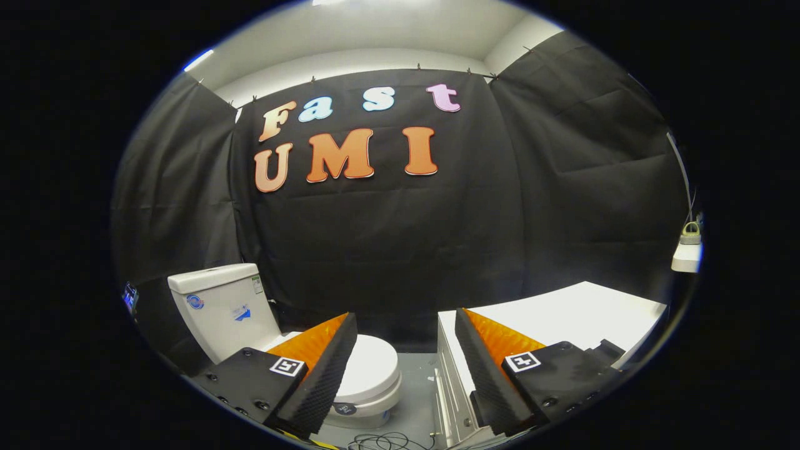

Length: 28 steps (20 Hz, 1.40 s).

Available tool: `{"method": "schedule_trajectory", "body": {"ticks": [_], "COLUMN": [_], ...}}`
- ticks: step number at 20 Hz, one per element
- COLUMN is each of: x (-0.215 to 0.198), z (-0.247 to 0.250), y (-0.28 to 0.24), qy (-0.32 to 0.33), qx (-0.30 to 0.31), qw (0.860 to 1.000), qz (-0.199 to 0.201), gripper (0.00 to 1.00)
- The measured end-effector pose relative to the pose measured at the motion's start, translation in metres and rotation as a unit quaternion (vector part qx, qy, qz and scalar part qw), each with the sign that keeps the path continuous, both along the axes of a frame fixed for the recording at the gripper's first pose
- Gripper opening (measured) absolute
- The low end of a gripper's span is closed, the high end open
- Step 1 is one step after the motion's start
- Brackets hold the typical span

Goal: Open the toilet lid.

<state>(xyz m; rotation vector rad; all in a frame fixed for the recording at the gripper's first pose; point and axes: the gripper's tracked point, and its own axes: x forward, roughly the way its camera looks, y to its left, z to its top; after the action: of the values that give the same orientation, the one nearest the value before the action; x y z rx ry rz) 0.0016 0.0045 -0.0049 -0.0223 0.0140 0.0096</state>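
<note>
Beyond the left finger: glossy white oval toilet lid (373, 365), closed flat on its bowl, white ceramic tank (219, 306) behind. Gripper (405, 369): fingers spread wide, holding nothing, well short of the lid. White cabinet (562, 319) beside the right finger. Risk, judged: smooth lid edge could slip off the fingers; cabinet corner may snag.

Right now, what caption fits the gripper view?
Open gripper held above the floor, closed white toilet lid beyond its fingers.
</note>
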Motion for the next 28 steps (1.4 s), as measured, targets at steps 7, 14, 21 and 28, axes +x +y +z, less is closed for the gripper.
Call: {"method": "schedule_trajectory", "body": {"ticks": [7,14,21,28], "x": [-0.0001,0.0004,0.0,0.0008], "z": [-0.0012,-0.0027,-0.0031,-0.0049], "y": [0.0009,0.0013,0.0014,0.0011], "qy": [0.002,0.005,0.005,0.006], "qx": [-0.002,-0.004,-0.004,-0.004], "qw": [1.0,1.0,1.0,1.0], "qz": [0.002,0.003,0.003,0.003], "gripper": [1.0,1.0,1.0,1.0]}}
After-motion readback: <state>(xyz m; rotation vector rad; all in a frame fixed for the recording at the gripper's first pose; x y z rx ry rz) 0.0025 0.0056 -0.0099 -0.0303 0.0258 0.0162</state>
